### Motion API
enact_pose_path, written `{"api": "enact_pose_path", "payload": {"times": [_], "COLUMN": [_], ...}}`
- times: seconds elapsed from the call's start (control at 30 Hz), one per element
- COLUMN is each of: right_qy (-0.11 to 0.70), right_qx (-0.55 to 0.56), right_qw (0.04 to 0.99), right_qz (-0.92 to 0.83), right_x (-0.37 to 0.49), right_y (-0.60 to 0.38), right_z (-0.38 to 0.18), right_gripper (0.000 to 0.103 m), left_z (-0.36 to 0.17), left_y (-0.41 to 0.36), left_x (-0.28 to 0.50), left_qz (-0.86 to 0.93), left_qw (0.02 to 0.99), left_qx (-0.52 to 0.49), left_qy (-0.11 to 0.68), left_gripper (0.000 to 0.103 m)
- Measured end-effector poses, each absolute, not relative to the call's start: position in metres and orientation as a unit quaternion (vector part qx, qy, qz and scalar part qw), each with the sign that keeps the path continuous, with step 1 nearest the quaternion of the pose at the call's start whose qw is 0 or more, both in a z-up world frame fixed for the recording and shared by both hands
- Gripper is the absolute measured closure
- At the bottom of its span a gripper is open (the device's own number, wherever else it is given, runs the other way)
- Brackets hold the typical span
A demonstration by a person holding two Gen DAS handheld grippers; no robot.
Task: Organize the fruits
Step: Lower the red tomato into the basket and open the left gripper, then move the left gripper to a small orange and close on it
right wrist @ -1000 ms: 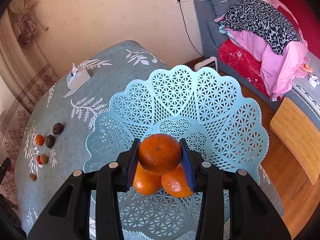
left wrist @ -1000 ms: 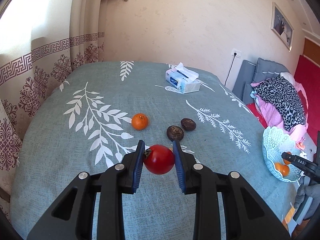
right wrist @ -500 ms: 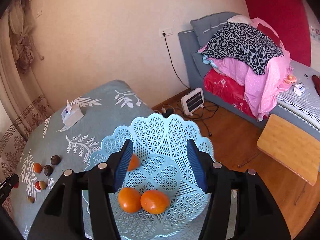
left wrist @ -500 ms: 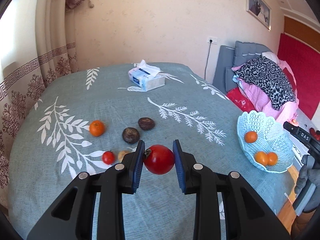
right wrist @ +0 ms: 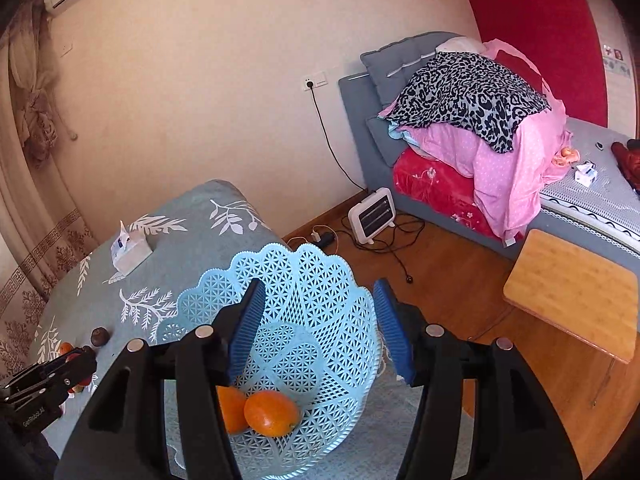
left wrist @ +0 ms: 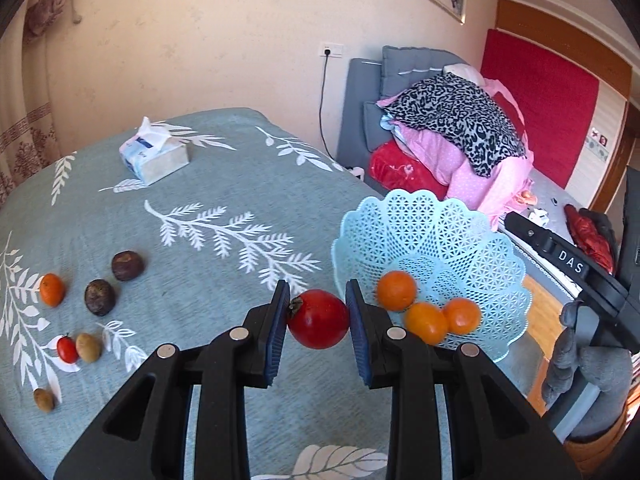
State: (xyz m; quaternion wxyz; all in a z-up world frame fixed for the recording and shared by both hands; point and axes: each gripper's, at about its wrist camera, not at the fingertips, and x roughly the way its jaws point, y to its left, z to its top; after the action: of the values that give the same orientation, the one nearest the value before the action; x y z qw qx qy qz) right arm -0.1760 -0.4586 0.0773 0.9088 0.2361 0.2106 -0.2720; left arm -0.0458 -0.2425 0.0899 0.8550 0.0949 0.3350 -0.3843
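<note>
A red tomato (left wrist: 318, 319) is clamped between the blue pads of the left gripper (left wrist: 318, 320), held above the tablecloth (left wrist: 224, 184) just beside the light-blue basket (left wrist: 424, 224). The right gripper (right wrist: 320, 320) is seen spread wide and empty over that basket (right wrist: 304, 280), in which oranges (right wrist: 272, 413) are lying. Further fruits (left wrist: 100, 297) are scattered on the cloth.

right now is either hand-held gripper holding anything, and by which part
The left hand-held gripper holds the red tomato, its pads pressed on the fruit's two opposite sides. The right hand-held gripper is open and holds nothing.
</note>
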Motion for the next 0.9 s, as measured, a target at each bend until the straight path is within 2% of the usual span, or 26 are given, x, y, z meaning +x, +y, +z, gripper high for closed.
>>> {"api": "enact_pose_path", "payload": {"times": [0.3, 0.33, 0.37, 0.43, 0.63, 0.77, 0.9], "right_qy": [0.224, 0.225, 0.226, 0.226, 0.228, 0.229, 0.228], "right_qx": [0.241, 0.241, 0.241, 0.241, 0.242, 0.239, 0.233], "right_qw": [0.906, 0.906, 0.906, 0.906, 0.906, 0.907, 0.91], "right_qz": [-0.267, -0.266, -0.266, -0.265, -0.263, -0.26, -0.258], "right_x": [-0.169, -0.169, -0.168, -0.168, -0.168, -0.166, -0.166], "right_y": [-0.46, -0.46, -0.459, -0.459, -0.458, -0.454, -0.448], "right_z": [0.066, 0.065, 0.065, 0.064, 0.063, 0.064, 0.067], "right_gripper": [0.045, 0.045, 0.045, 0.045, 0.045, 0.045, 0.044], "left_z": [0.071, 0.069, 0.068, 0.069, 0.079, 0.087, 0.093], "left_y": [-0.286, -0.288, -0.288, -0.284, -0.26, -0.24, -0.222], "left_x": [-0.061, -0.062, -0.062, -0.061, -0.045, -0.033, -0.024], "left_qz": [-0.433, -0.437, -0.439, -0.44, -0.409, -0.383, -0.354], "left_qw": [0.824, 0.821, 0.82, 0.824, 0.844, 0.86, 0.876], "left_qx": [0.121, 0.12, 0.119, 0.11, 0.083, 0.066, 0.059], "left_qy": [0.346, 0.348, 0.348, 0.34, 0.336, 0.33, 0.322], "left_gripper": [0.073, 0.069, 0.051, 0.03, 0.03, 0.022, 0.018]}}
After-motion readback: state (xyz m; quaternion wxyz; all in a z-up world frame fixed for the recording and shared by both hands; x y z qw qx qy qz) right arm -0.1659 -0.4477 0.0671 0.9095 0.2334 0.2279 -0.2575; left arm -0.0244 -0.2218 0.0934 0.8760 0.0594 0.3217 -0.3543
